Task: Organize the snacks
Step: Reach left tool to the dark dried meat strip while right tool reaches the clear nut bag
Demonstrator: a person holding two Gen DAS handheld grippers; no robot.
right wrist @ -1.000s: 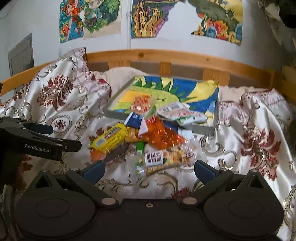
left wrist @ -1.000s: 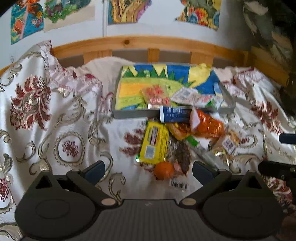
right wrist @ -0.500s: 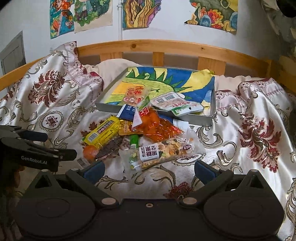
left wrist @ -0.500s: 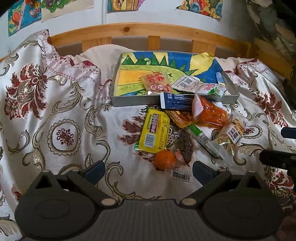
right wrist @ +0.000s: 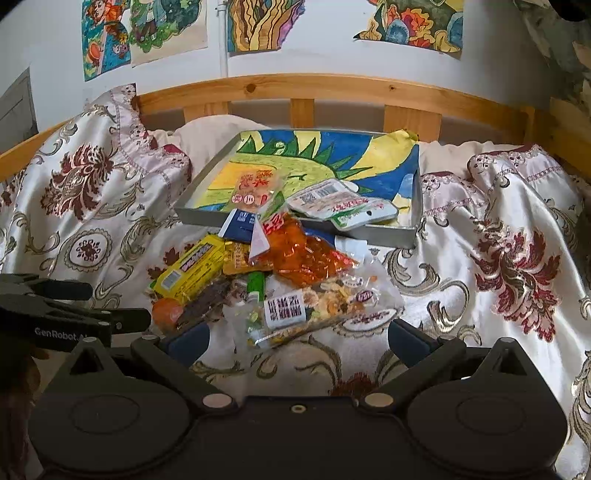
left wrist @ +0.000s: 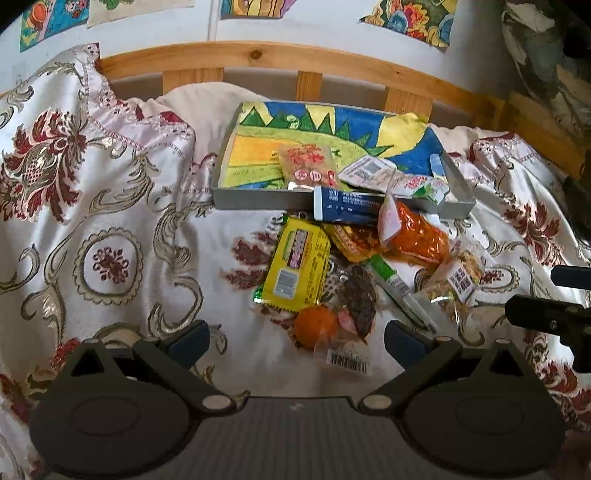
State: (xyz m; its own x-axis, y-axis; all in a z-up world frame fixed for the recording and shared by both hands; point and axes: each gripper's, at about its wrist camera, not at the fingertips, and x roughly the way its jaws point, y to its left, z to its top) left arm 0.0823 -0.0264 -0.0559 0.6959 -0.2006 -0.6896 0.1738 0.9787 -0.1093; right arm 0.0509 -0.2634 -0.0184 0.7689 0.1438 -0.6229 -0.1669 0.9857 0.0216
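— At the centre of both views, what lies there?
— Snacks (left wrist: pixel 354 266) heaped on the bedspread (left wrist: pixel 110 229), touching the tray (left wrist: pixel 258 201) at its near wall; some packets sit inside.
— Room to move?
— Bare cloth at left and lower centre.
— Jaws?
— Left gripper (left wrist: pixel 297 338) and right gripper (right wrist: pixel 297 336) both spread wide, empty, short of the heap.

A white wall (right wrist: pixel 332 62) hung with bright drawings (right wrist: pixel 262 22) stands behind a wooden bed rail (right wrist: pixel 332 90); a floral satin bedspread (right wrist: pixel 498 258) covers the bed.
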